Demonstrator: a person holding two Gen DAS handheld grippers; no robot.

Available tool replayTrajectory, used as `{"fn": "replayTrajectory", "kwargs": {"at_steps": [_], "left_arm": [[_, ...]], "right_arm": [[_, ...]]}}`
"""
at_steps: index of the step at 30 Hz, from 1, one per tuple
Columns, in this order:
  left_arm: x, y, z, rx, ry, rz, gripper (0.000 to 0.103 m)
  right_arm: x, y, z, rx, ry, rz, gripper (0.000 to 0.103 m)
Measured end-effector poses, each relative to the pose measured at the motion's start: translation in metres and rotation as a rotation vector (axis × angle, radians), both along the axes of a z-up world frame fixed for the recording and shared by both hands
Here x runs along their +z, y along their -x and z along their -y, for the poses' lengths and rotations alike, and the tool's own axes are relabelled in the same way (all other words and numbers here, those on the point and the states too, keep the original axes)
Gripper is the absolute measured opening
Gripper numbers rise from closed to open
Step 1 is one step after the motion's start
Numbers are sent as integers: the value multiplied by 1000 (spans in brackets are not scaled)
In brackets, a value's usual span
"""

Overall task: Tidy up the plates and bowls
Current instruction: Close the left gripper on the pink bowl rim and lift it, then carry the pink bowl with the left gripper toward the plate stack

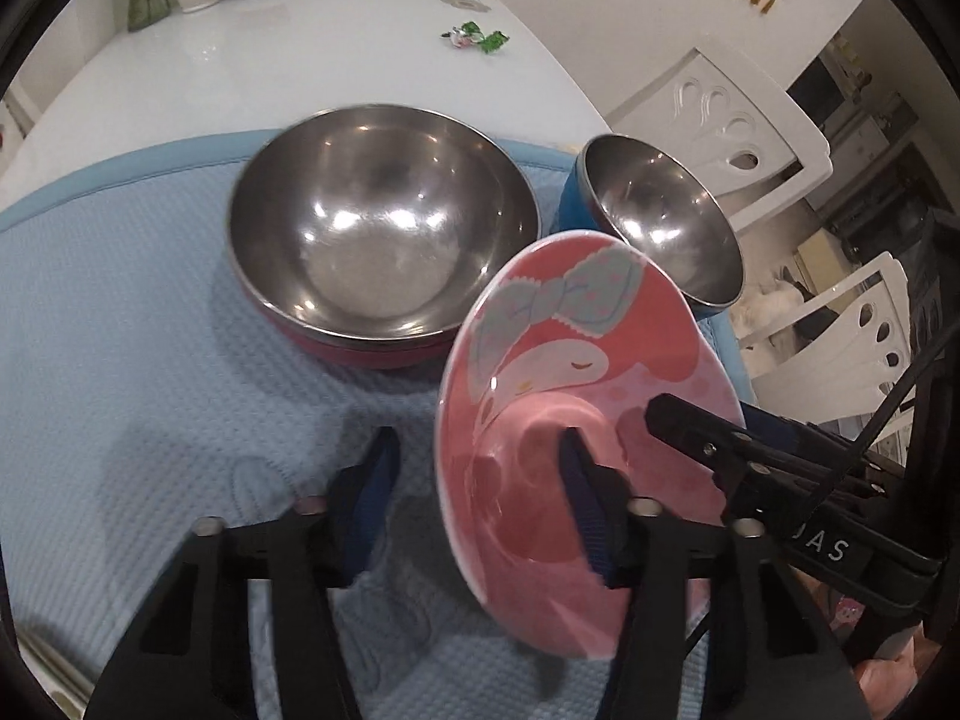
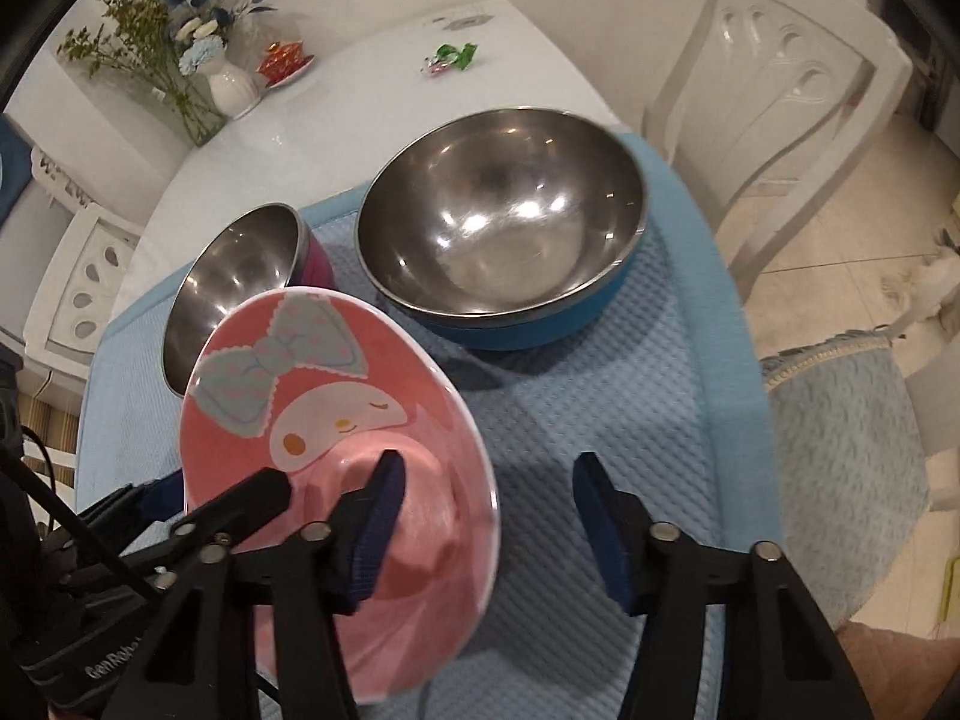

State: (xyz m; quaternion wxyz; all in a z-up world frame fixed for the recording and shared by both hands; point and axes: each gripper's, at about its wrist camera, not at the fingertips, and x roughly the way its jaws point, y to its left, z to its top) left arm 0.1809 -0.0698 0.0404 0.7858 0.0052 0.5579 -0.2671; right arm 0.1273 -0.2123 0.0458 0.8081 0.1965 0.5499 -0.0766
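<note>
Plate rim lies between the parted jaws of left hand-held gripper and right hand-held gripper, neither clamping it.

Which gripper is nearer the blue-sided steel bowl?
Right. The right gripper hangs just in front of the blue-sided steel bowl, straddling the pink plate at its edge on that side. The left gripper straddles the plate's opposite edge, facing the pink-sided bowl instead.

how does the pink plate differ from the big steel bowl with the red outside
The pink plate is shallow, cartoon-printed and steeply tilted. The steel bowl is deep, plain shiny metal inside, and sits upright. Both are round and over the blue mat.
</note>
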Motion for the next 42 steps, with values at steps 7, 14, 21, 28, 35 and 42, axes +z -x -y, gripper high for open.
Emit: {"fn": "replayTrajectory", "kwargs": {"at_steps": [7, 14, 21, 28, 35, 42], "left_arm": [[-10, 1, 5, -14, -8, -22, 20], [-11, 1, 5, -15, -4, -10, 12], [2, 16, -5, -26, 13, 1, 12], [30, 45, -25, -23, 43, 48, 12], [65, 87, -45, -26, 57, 122, 12], [67, 125, -54, -49, 43, 132, 12]], "right_arm": [[-13, 0, -2, -2, -34, -10, 31], [-14, 2, -15, 30, -12, -1, 21], [9, 14, -22, 29, -11, 28, 21], [50, 42, -45, 51, 17, 79, 21], [80, 82, -66, 55, -1, 119, 21], [84, 115, -85, 74, 25, 99, 21]]}}
